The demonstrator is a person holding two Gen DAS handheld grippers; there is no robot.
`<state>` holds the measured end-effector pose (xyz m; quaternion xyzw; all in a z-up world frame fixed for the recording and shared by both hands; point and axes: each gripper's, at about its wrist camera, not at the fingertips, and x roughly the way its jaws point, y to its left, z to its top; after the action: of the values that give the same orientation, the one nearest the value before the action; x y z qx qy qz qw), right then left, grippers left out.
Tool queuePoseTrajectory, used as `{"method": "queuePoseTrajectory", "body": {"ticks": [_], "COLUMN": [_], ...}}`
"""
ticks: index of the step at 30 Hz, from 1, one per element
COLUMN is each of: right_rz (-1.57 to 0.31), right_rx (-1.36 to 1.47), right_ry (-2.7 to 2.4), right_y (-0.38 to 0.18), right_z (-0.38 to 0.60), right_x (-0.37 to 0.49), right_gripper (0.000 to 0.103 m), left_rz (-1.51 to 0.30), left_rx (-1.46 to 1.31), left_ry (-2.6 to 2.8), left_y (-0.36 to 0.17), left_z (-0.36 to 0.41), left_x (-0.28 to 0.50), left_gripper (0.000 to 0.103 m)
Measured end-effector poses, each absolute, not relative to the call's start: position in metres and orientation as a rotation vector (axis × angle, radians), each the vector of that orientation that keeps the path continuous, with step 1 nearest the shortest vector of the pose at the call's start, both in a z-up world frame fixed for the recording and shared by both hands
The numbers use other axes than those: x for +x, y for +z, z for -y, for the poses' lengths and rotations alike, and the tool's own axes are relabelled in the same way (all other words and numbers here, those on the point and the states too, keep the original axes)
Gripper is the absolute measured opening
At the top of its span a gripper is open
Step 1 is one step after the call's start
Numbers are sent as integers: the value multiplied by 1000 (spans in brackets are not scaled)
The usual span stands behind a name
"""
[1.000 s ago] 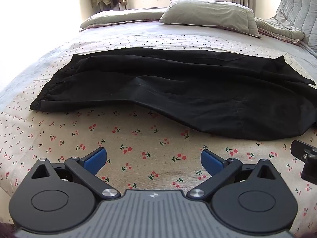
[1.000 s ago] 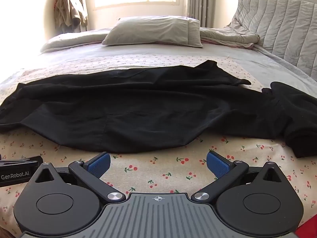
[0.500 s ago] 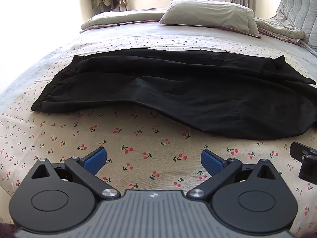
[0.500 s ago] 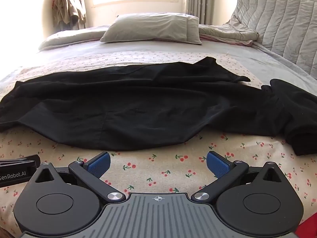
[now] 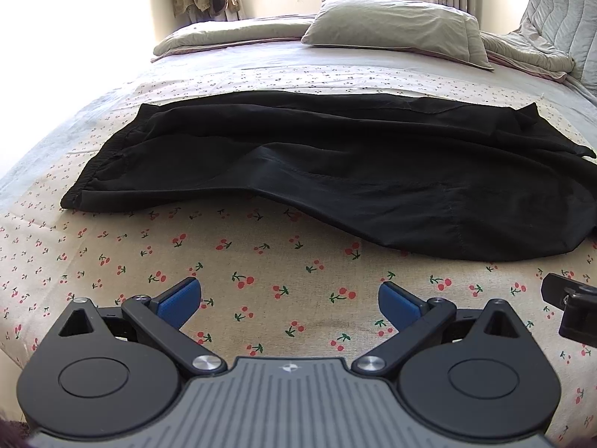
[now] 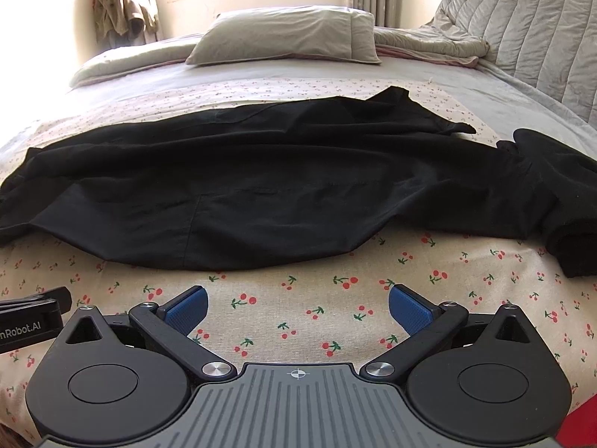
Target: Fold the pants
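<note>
Surface: a bed under a cherry-print sheet (image 5: 268, 261), red cherries on cream, running from the near edge up toward the pillows.
Left gripper (image 5: 289, 300): right up front, hovering over bare sheet, blue pads spread wide with nothing between them, well short of the cloth.
Right gripper (image 6: 298, 304): same story on its own camera, jaws wide apart and empty over the cherry print, and its black tip peeks in at the right edge of the left wrist view.
Between them: the two grippers sit side by side; a black bar with white lettering, the left unit, shows at the left edge of the right wrist view.
Pants (image 5: 354, 171): black, lying lengthwise across the bed just beyond both grippers, rumpled, near hem bulging toward the right gripper.
Waistband (image 5: 93, 171): gathered elastic end, off at the left.
Leg end (image 6: 552, 194): bunched up and heaped at the far right, partly rolled over itself.
Further back: a grey pillow (image 6: 291, 33) lies flat on a plain grey sheet, a crumpled quilt beside it, padded headboard (image 6: 530, 18) at right.
Far wall: bright window, a jacket (image 6: 123, 7) hanging at left.
</note>
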<state>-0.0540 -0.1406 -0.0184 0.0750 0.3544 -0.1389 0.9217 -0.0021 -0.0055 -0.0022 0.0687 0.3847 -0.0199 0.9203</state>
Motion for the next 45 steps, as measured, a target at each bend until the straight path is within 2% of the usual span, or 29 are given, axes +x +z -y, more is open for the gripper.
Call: {"method": "queuePoseTrajectory", "body": {"ticks": [45], "right_rz": [-727], "right_rx": [133], "right_ry": [-288], "right_y": [-17], "right_z": [135], "right_x": [-51], "right_gripper": [103], "left_rz": [-789], "left_rx": [138], "left_ry": [-35], "left_y": [-1], "left_z": [-3], "left_x": [-3], "left_gripper": [103]}}
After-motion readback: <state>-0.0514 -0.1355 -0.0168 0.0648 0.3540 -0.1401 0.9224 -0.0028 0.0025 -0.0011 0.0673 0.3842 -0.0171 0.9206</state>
